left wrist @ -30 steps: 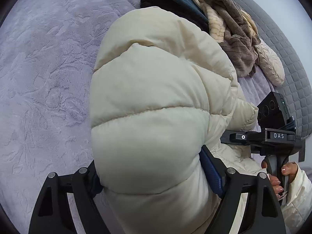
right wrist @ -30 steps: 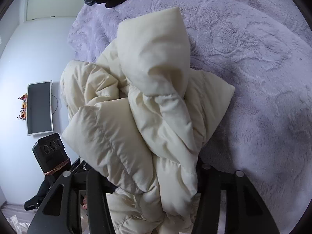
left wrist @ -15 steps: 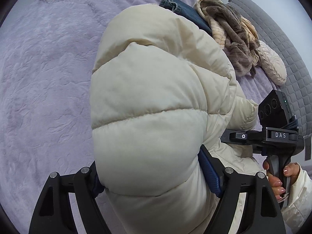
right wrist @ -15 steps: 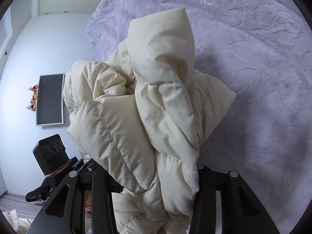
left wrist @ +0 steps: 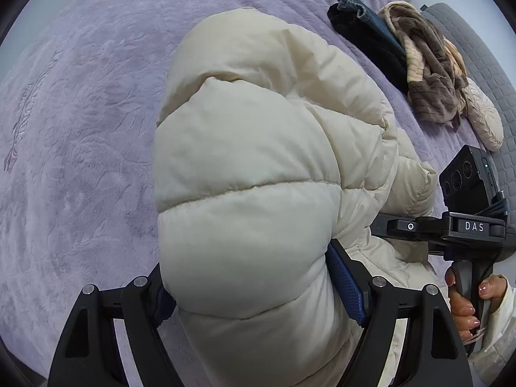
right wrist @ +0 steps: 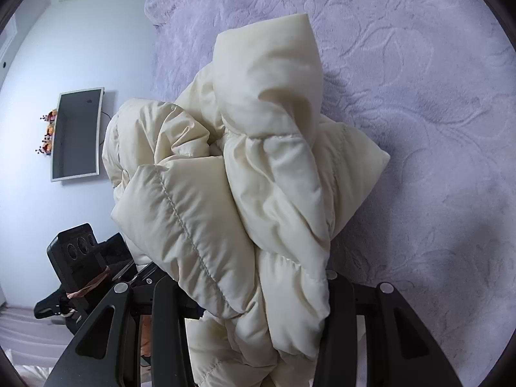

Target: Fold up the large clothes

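One cream quilted puffer jacket [left wrist: 258, 193], bunched and puffy, hangs above the lilac embossed bedspread [left wrist: 80, 161]. The left hand-held gripper [left wrist: 258, 293] is clamped on its thick fold; the right hand-held gripper [right wrist: 254, 293], lettered "DAS", pinches another. At two o'clock lies one heap of clothes [left wrist: 419, 74].

txt on right gripper [left wrist: 380, 229] body: "DAS", white on black
other txt: none readable
bedspread [left wrist: 80, 129]: embossed pattern only, no words

Both wrist views look down, close, sharing the puffer jacket [left wrist: 258, 174] and bedspread [right wrist: 419, 64].
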